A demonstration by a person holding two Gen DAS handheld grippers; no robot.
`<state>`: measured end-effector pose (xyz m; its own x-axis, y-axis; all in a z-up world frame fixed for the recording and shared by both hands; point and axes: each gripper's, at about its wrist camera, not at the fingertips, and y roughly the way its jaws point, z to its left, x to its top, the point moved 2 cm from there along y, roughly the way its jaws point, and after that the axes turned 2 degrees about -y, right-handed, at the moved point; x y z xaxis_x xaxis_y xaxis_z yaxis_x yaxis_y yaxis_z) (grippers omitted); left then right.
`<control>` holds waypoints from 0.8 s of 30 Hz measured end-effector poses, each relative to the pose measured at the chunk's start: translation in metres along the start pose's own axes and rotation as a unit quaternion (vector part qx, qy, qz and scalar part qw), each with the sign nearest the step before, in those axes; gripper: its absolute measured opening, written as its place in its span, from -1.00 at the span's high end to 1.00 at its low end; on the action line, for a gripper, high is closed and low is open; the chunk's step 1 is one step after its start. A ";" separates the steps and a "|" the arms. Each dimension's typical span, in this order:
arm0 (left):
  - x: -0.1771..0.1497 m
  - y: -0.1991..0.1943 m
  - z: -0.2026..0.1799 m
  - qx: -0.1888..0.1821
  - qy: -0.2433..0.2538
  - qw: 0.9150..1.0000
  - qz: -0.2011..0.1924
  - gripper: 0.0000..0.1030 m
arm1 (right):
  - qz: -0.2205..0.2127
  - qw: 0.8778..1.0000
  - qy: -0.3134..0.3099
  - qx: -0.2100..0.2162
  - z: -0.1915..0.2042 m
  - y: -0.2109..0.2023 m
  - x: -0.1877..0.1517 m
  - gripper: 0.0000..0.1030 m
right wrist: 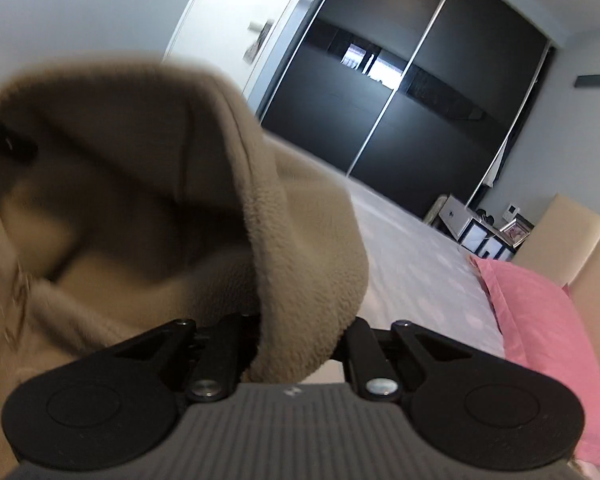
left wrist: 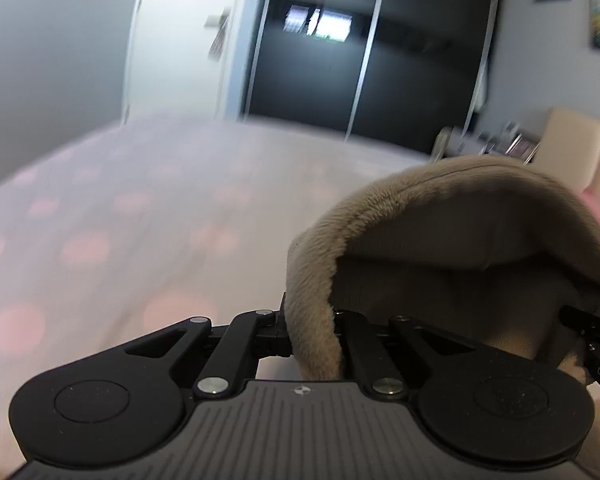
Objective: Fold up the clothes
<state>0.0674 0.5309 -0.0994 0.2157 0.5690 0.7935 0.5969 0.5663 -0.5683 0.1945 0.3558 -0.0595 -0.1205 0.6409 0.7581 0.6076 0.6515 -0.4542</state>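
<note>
A tan fleece garment [left wrist: 439, 216] hangs lifted above the bed, arching between both grippers. In the left wrist view its fuzzy edge runs down into my left gripper [left wrist: 313, 328], which is shut on it; the fingertips are buried in the fleece. On the right edge of that view a black part of the other gripper [left wrist: 591, 340] shows behind the cloth. In the right wrist view the same fleece garment [right wrist: 148, 184] fills the left half and drops into my right gripper [right wrist: 300, 332], shut on its thick edge. A zipper strip shows at the lower left.
Below lies the bed [left wrist: 140, 220] with a white sheet dotted pink. A pink pillow [right wrist: 539, 320] rests by the cream headboard [right wrist: 571, 240]. Black sliding wardrobe doors [right wrist: 399, 100] and a low shelf unit [right wrist: 479, 232] stand beyond the bed.
</note>
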 end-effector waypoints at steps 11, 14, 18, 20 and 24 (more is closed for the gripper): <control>-0.034 0.054 0.017 0.031 -0.010 0.993 0.116 0.92 | 0.194 0.976 0.076 0.061 -0.009 0.094 -0.043 0.62; -0.031 0.044 0.012 0.015 0.041 0.991 0.123 0.79 | 0.179 0.977 0.091 0.076 -0.018 0.087 -0.038 0.49; -0.024 0.022 0.011 -0.005 0.086 0.990 0.109 0.00 | 0.128 0.984 0.083 0.091 -0.038 0.048 -0.032 -0.09; -0.019 0.008 0.007 -0.009 0.117 0.989 0.089 -0.05 | 0.091 0.988 0.082 0.091 -0.049 0.026 -0.028 -0.10; -0.014 -0.007 -0.026 0.002 0.226 0.973 0.048 -0.05 | 0.022 0.994 0.053 0.097 -0.055 0.001 -0.009 -0.11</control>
<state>0.0805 0.5031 -0.1009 0.5887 0.2987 0.7512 0.5549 0.5264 -0.6442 0.2397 0.3283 -0.0408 -0.0081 0.6316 0.7752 0.4469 0.6958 -0.5623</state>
